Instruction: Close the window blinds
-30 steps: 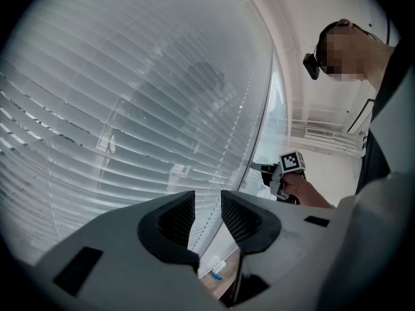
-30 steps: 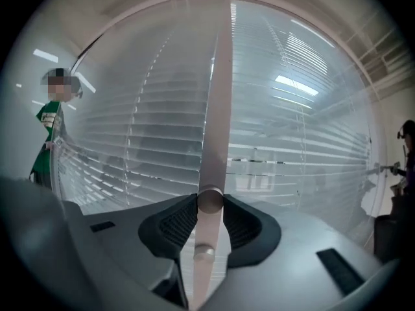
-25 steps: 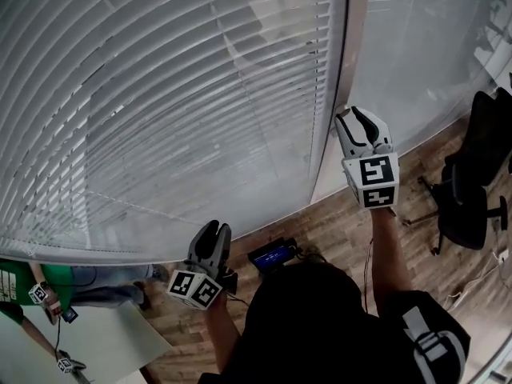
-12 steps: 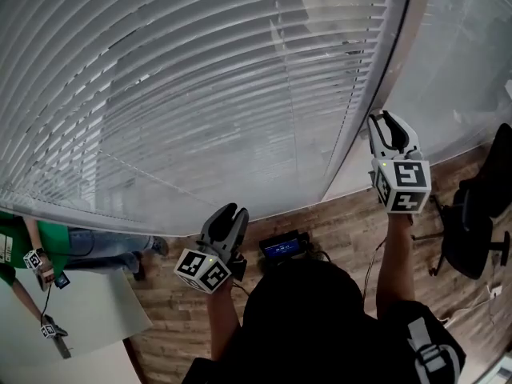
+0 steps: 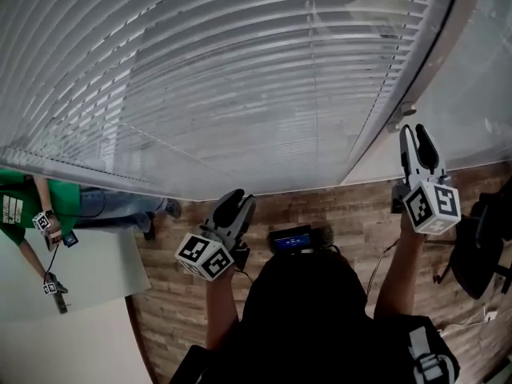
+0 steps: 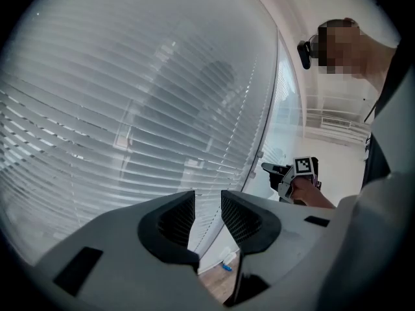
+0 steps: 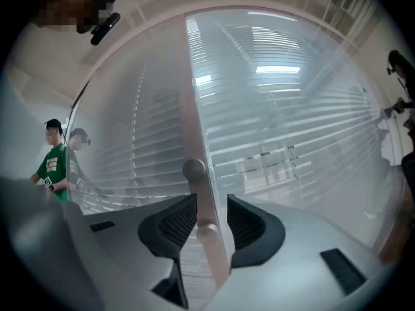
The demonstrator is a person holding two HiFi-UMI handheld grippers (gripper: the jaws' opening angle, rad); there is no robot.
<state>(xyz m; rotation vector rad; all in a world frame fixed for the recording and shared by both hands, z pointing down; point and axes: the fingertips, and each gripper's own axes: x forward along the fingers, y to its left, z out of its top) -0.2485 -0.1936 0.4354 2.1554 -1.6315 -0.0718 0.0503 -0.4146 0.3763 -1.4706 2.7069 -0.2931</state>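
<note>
White slatted blinds (image 5: pixel 240 78) hang over the window, with their slats tilted nearly flat. A pale window post (image 5: pixel 416 78) runs down their right side, and a small round knob (image 5: pixel 398 118) sits against it. My right gripper (image 5: pixel 419 138) points up at the post just below that knob. In the right gripper view the jaws (image 7: pixel 211 203) stand open around the post (image 7: pixel 194 128). A lower knob (image 7: pixel 206 229) shows in the gap, with no pad pressing on it, and an upper knob (image 7: pixel 194 169) sits above. My left gripper (image 5: pixel 234 201) hangs open and empty below the blinds (image 6: pixel 130 109).
A person in a green shirt (image 5: pixel 24 210) stands at the left beside a white table (image 5: pixel 72 278). On the wooden floor lie a black device (image 5: pixel 292 238) and, at the right edge, a black office chair (image 5: pixel 488 238).
The right gripper has rolled and moved right and down the picture along the post. The left gripper has shifted a little. The view has swung, so the blinds fill more of it.
</note>
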